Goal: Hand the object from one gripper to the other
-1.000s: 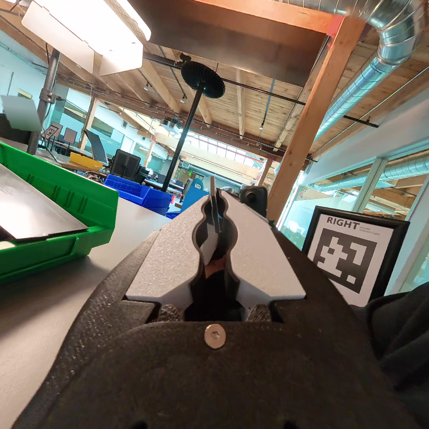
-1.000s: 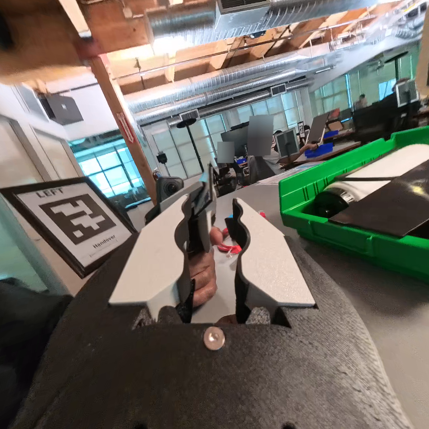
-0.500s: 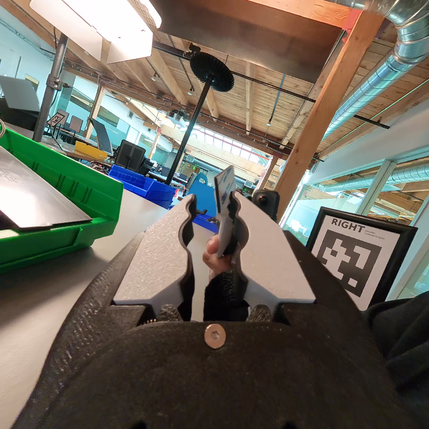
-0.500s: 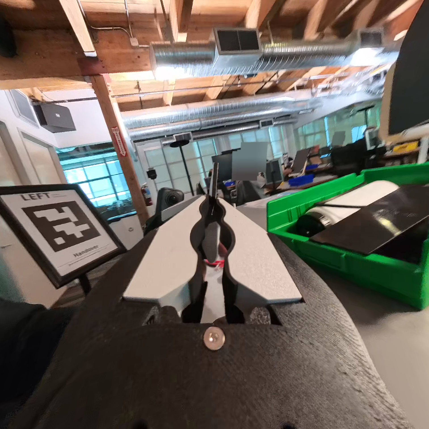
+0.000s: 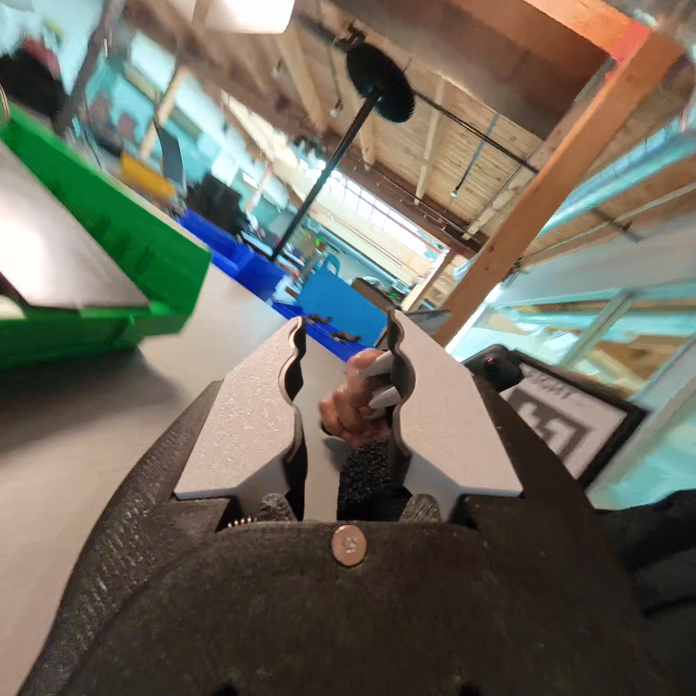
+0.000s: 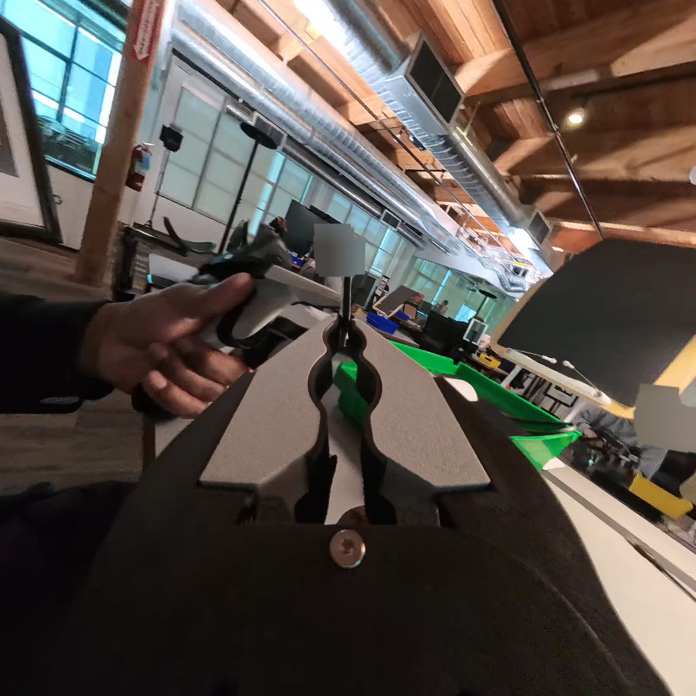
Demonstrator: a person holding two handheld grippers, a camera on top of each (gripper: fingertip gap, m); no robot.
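The object is a thin flat card (image 6: 345,297), seen edge-on and dark, standing up out of the tips of my right gripper (image 6: 344,325), which is shut on it. My left gripper (image 5: 344,324) is open and empty, its jaws well apart. Through its gap I see a hand (image 5: 350,403) on the right gripper's grey trigger. The right gripper's camera (image 5: 493,367) and tag plate (image 5: 546,425) show just to the right. In the right wrist view a hand (image 6: 169,339) holds the left gripper's handle (image 6: 256,312) at the left, apart from the card.
A green bin (image 5: 113,241) with a dark sheet in it stands on the grey table (image 5: 75,433) at the left; blue bins (image 5: 241,252) lie beyond. In the right wrist view green bins (image 6: 425,361) stand to the right, with a dark panel (image 6: 602,320) above. A wooden post (image 5: 546,196) rises behind.
My left gripper opened and let go of the card. My right gripper shut on it. The two grippers have drawn apart and both views have tilted and blurred.
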